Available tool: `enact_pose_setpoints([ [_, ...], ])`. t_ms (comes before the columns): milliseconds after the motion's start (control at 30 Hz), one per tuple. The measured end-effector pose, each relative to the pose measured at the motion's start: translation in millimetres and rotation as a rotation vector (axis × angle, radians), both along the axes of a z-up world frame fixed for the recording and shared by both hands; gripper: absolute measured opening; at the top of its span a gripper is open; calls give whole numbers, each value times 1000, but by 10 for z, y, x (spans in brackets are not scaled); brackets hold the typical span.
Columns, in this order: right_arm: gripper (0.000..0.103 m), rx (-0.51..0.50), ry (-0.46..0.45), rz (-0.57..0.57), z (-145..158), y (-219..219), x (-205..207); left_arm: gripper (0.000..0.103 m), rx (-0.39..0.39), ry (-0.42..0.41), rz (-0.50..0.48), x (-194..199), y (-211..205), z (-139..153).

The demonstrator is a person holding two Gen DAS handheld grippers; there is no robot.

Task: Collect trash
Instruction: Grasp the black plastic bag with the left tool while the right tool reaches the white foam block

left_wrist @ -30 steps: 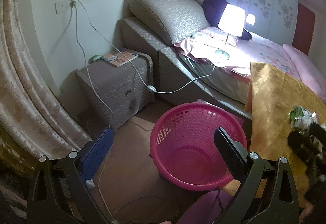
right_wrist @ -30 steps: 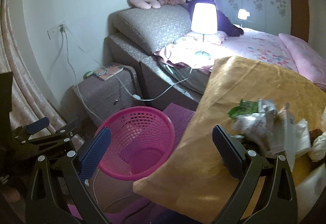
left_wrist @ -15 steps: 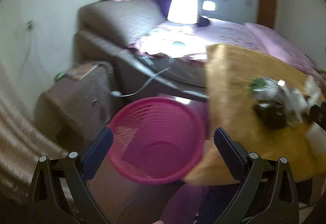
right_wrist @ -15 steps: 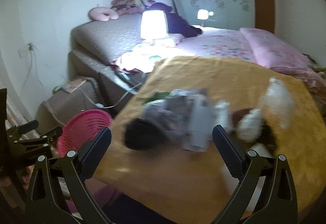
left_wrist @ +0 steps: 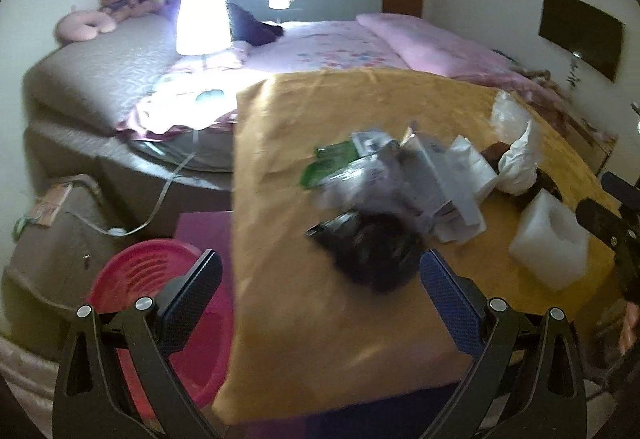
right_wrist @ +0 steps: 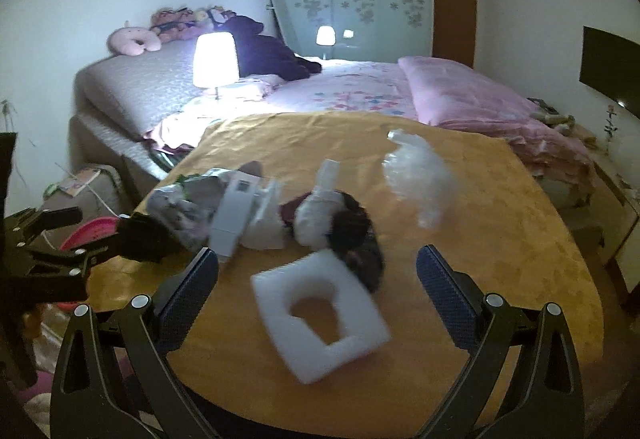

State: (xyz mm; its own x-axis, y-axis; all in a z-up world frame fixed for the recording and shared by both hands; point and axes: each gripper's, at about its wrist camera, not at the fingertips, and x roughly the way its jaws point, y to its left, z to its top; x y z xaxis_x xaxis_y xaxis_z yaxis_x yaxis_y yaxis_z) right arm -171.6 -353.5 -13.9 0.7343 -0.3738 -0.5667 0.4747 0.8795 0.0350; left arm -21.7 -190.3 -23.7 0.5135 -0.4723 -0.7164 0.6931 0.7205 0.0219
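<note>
Both hand-held grippers, left [left_wrist: 320,283] and right [right_wrist: 318,279], gape wide, empty, over the trash pile [left_wrist: 404,179]

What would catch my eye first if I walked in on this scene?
Probably the heap of trash in the middle of the yellow-covered table, with a white foam block nearest the open right tongs. Then the glowing lamp on the bed behind, and the pink basket on the floor beside the table.
</note>
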Motion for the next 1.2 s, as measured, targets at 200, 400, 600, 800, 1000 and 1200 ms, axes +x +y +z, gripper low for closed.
enact_pose_setpoints([
  [200,96,7,43,-3,-24,-126,-43,95,-10,113,-29,220,-238,-208],
  [400,96,61,80,-13,-187,-243,-22,95,16,106,-28,257,-287,-361],
  [600,96,87,72,4,-263,-249,4,95,44,67,-24,203,-328,-406],
  [800,96,86,68,48,-244,-197,14,94,73,96,-49,199,-328,-366],
  [1000,96,75,91,96,-299,-117,75,66,38,100,-68,218,-238,-335],
  [1200,76,99,108,108,-342,-142,98,36,-21,174,-69,338,-119,-292],
])
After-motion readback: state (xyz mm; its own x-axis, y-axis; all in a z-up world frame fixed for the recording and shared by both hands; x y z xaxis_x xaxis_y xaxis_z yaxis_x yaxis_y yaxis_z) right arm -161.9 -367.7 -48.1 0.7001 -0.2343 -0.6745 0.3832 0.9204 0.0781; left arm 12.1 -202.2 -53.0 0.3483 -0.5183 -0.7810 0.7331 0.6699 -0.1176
